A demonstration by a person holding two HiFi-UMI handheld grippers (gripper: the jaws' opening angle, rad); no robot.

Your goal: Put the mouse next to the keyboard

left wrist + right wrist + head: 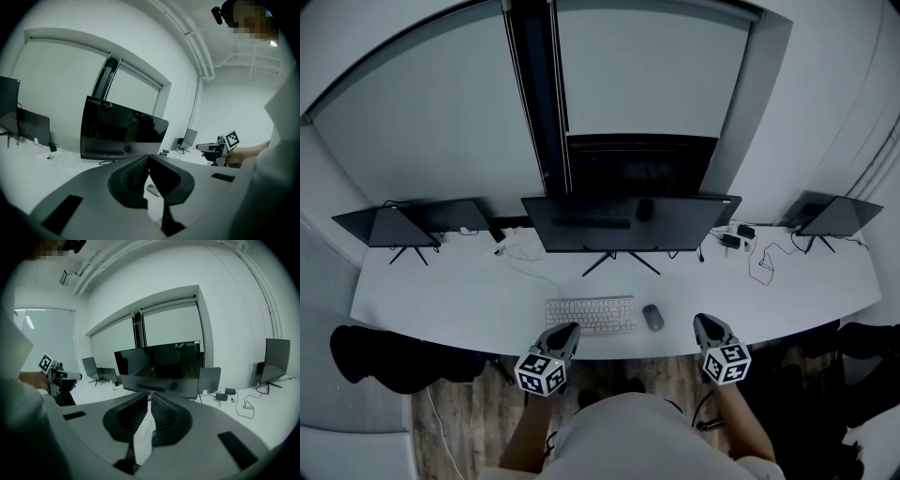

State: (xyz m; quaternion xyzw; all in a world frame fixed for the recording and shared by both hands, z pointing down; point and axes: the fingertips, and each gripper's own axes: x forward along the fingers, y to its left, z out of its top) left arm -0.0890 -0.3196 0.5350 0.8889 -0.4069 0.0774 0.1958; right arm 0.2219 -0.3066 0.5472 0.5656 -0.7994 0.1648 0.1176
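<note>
Head camera high up, looking steeply down on the desk and central monitor. Both gripper cameras ride low at the desk's front edge, facing that same monitor. Left view catches the right gripper, right view the left gripper.

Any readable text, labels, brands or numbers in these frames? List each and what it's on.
No text can be read anywhere.
Keyboard: key legends too small to read.
Monitor: dark screen, no brand visible.
Left hand-held gripper, right hand-held gripper: square markers only, no words.
</note>
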